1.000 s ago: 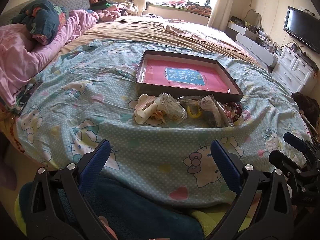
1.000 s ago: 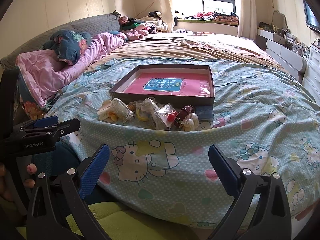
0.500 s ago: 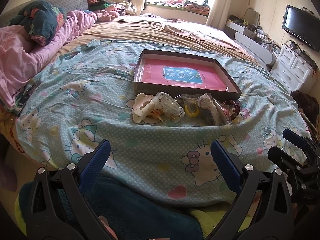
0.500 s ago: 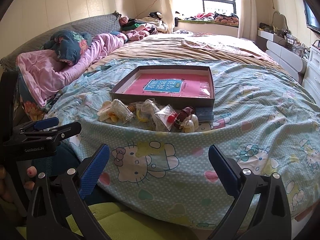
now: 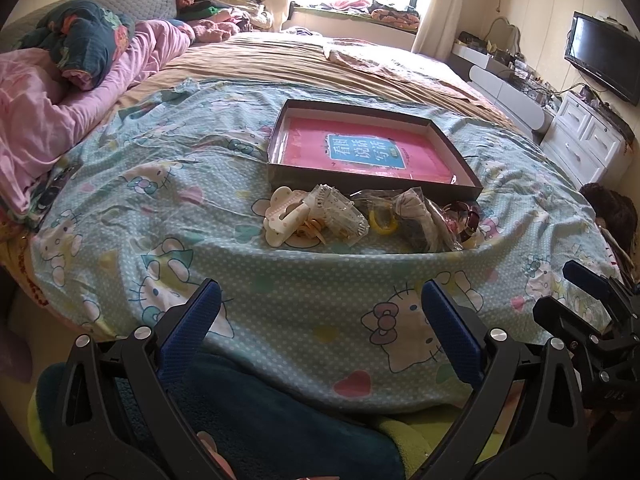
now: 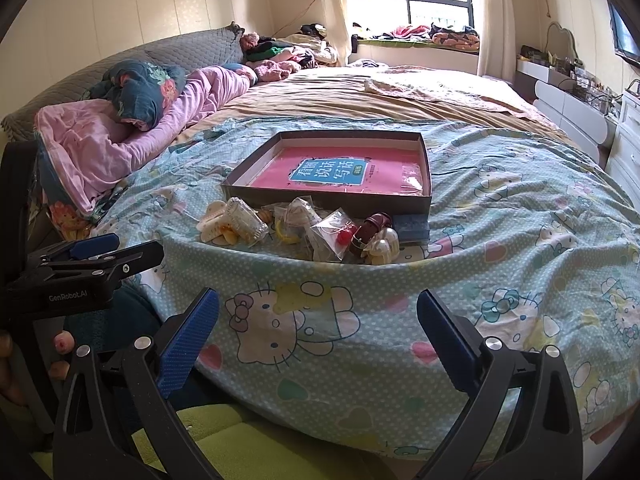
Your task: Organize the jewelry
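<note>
Since a second ago both views have crept slightly closer to the bed, nothing else shifting; the approach has barely begun and no piece is sorted. The jewelry pile [image 6: 304, 230] lies on the patterned bedspread [image 6: 500, 240] just in front of the shallow box [image 6: 426, 168], whose pink book [image 6: 348, 174] covers its floor. The left gripper [image 5: 320, 332] and right gripper [image 6: 318, 330] both hang spread wide, empty, well short of the pile, touching nothing.
</note>
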Demonstrator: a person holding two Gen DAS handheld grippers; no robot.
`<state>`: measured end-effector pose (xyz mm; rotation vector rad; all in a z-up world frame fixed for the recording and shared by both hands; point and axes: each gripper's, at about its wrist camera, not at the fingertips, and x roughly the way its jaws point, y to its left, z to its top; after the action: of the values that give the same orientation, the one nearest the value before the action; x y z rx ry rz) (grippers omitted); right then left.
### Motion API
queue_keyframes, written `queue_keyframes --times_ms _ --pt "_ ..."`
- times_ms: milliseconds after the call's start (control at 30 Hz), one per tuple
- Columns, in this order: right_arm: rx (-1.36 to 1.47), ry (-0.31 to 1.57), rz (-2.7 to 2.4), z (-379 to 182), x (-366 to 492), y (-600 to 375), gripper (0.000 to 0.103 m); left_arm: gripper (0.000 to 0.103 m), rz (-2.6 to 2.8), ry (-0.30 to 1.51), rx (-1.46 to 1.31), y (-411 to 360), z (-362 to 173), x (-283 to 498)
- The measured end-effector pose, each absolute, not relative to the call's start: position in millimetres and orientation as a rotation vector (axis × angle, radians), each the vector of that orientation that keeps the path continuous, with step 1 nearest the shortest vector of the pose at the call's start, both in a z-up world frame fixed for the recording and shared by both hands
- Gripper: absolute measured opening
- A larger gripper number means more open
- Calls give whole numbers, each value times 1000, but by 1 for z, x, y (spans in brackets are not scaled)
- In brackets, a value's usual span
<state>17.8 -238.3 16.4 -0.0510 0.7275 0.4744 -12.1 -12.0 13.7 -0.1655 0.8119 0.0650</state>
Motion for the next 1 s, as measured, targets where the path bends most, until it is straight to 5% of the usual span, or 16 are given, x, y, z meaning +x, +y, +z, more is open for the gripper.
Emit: queue_keyframes --times_ms 1000 --pt "-26 746 577 9 54 -226 99 94 162 833 -259 38 2 3"
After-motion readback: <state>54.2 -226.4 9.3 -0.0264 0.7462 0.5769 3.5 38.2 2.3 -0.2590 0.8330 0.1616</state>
